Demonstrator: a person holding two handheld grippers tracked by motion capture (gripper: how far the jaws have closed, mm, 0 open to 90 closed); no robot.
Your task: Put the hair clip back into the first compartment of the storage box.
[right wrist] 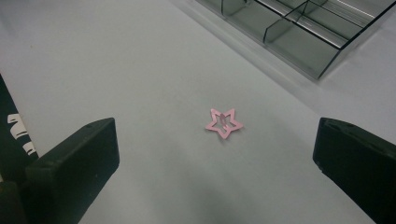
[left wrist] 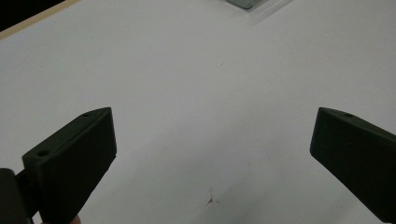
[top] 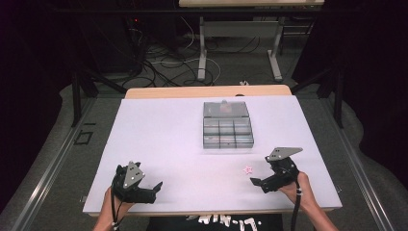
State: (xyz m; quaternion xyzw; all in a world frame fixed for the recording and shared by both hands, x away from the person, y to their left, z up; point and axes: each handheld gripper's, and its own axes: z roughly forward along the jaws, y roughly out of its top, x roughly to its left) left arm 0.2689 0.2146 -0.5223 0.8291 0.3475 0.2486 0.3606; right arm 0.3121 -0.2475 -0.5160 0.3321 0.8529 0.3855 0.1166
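The left hand-held gripper [left wrist: 212,154], jaws wide apart, over bare white table [left wrist: 196,93].

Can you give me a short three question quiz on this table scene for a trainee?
1. True or false: the right tongs are shut on the pink star.
2. Which is nearer the star: A, the right tongs, or B, the left tongs?
3. Fill in: the clear box has its lid ____.

Key
1. False. The jaws stand wide apart and the star lies flat on the table between and ahead of them, untouched.
2. A. In the high view the star lies just left of the right tongs; the left tongs are at the table's near left corner, open over bare surface.
3. Open. The lid stands up at the far side, with the compartments uncovered.
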